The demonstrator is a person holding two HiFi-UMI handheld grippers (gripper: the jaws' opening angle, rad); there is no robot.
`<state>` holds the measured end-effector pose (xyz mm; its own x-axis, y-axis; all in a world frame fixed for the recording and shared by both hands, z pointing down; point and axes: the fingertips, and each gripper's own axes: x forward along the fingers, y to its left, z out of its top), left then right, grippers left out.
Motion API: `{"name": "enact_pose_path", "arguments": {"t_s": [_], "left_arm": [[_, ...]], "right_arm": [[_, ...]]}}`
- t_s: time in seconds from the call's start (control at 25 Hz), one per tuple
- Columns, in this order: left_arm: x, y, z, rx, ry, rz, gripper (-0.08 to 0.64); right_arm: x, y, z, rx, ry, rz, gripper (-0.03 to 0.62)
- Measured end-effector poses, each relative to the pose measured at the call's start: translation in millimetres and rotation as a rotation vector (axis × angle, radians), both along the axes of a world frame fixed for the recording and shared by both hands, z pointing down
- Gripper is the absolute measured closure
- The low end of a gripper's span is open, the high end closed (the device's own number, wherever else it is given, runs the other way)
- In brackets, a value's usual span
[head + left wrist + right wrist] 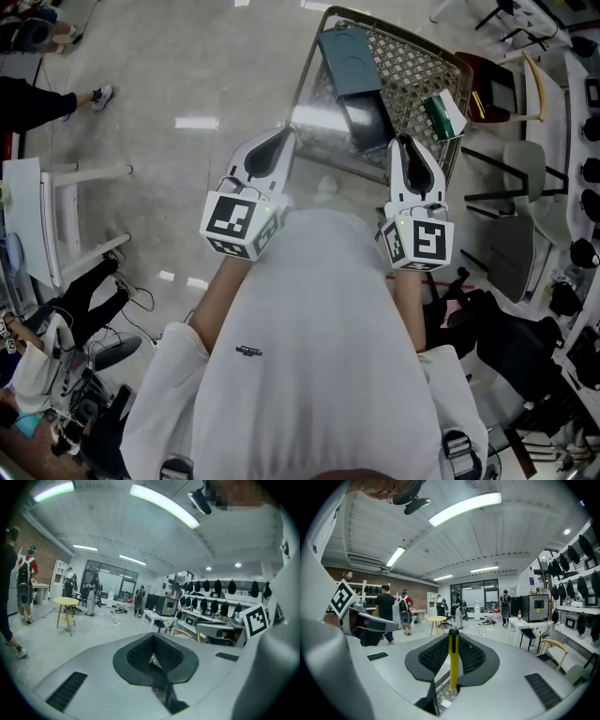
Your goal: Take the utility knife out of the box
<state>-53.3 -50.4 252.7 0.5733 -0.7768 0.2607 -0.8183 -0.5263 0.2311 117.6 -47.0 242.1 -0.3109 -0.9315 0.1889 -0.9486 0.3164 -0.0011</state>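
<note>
Right tool point(409, 150) pinches narrow on the yellow utility knife point(453, 663), upright and seemingly lifted clear of the dark box point(349, 58) in the wire basket point(412, 70). Left tool point(274, 148) is closed, empty, likely just standing by.

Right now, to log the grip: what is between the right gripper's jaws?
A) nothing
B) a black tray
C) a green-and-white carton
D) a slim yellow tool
D: the right gripper view shows the yellow utility knife clamped upright between the pads of the right gripper.
</note>
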Motion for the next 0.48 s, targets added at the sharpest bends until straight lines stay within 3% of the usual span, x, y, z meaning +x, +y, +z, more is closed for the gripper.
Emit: {"name": "enact_pose_path", "arguments": {"t_s": [0.48], "left_arm": [[4.0,-1.1,-0.8,-0.003,-0.001,0.013,0.558]], "right_arm": [[2.3,-1.7,-0.5,0.000,-0.004,0.009,0.537]]}}
